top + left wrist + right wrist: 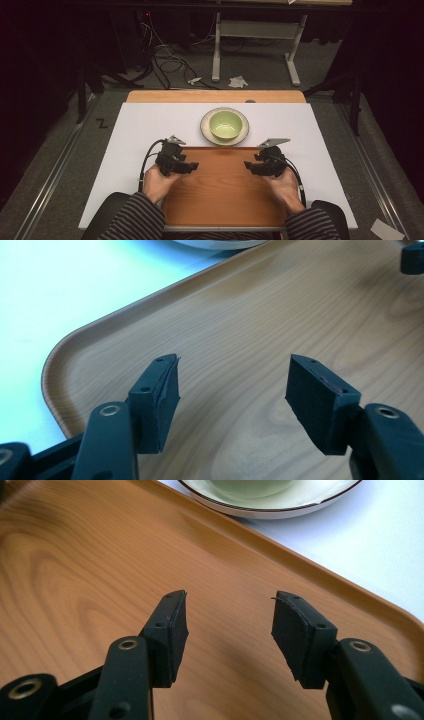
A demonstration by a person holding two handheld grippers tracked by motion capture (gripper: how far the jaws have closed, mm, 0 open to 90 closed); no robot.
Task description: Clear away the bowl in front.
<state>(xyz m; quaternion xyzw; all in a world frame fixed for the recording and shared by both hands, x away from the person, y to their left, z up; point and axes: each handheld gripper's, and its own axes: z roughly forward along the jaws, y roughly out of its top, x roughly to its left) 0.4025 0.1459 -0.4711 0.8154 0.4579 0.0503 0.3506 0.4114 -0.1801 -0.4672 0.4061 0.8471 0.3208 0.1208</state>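
Note:
A wooden tray (pixel 222 195) lies on the white table cover in front of the person. Just beyond its far edge a green bowl (pixel 226 124) sits on a cream plate (pixel 206 131) with a dark rim. My left gripper (pixel 192 166) hovers over the tray's left part, and my right gripper (pixel 248 166) over its right part, the two pointing toward each other. In the left gripper view the left gripper (pixel 232 385) stands open above bare tray wood (pixel 260 315). In the right gripper view the right gripper (pixel 229 622) is open too, nothing between its pads, with the plate (pixel 280 507) ahead.
The white cover (pixel 140 130) spans the table around the tray. A strip of wooden tabletop (pixel 215 96) shows at the far edge. Beyond the table are cables (pixel 165 62) and a metal stand (pixel 216 55) on a dark floor.

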